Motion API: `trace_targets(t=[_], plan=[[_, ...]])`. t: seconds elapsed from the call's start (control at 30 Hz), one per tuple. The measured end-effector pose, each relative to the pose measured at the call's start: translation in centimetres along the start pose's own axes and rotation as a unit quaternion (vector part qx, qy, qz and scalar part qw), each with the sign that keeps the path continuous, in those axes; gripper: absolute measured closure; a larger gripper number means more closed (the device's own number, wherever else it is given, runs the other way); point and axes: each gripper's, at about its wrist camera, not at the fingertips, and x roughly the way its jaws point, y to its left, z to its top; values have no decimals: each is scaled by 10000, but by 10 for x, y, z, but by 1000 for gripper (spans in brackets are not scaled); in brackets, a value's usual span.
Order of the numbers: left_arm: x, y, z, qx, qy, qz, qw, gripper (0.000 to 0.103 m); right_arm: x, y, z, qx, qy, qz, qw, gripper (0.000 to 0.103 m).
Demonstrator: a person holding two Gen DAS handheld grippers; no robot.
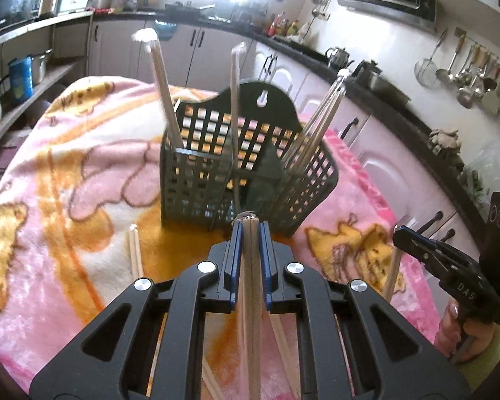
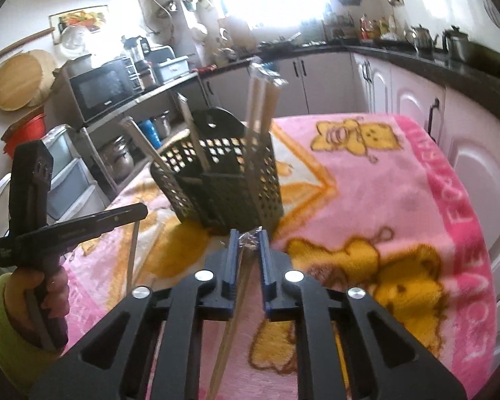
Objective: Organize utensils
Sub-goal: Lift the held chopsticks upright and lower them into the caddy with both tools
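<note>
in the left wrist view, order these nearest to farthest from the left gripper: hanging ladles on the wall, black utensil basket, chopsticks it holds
1. chopsticks, clamped in the left gripper
2. black utensil basket, just ahead on the pink blanket
3. hanging ladles, far right on the wall

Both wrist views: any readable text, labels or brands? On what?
"DAS": right hand-held gripper body, left wrist view; further letters cut off.
"FOREVE…": pink border of the blanket, right wrist view; partly blurred.
Microwave badge: too small to read.
Left hand-held gripper label: blurred, unreadable.
</note>
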Motion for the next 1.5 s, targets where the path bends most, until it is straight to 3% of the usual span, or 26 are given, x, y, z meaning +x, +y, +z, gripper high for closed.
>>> trace_targets(t=[0.37,0.87,1.5], plan=[[-32,-1,22,34,-435,-133,9990,98,-17,34,22,-367,-316,118,9988,96],[-68,-13,79,293,-1089,-205,9934,98,-44,60,80,-636,-1190,161,9907,97],[-80,-26,157,533,-1760,78,9829,98,-40,74,154,-740,-1779,248,9810,97]])
